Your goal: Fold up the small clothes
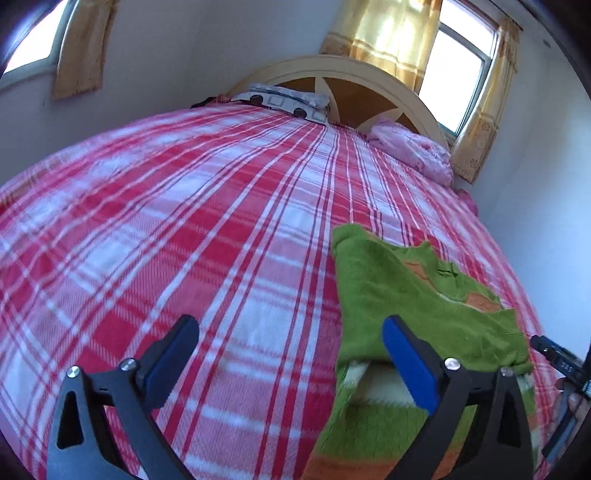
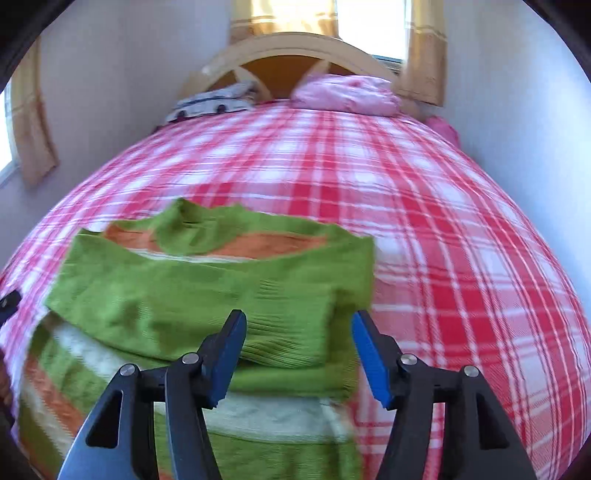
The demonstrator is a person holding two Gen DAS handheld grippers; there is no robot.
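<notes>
The green sweater [image 2: 207, 295] was laid on the near part of the plaid bedspread [image 2: 461, 229], sleeves already folded across the body. Both the left gripper [image 1: 291, 354] and the right gripper [image 2: 299, 350] were held apart, empty. A grasp at the near hem was judged next; open bedspread remained beyond.

plaid bedspread [image 1: 184, 221] | headboard [image 1: 332, 70] | pink pillow [image 2: 343, 94] | curtains [image 1: 388, 29]

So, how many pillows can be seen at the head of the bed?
2. A patterned grey-white pillow lies at the left of the headboard, and a pink pillow lies at the right. A further pink item at the far right edge may be another; unclear.
</notes>
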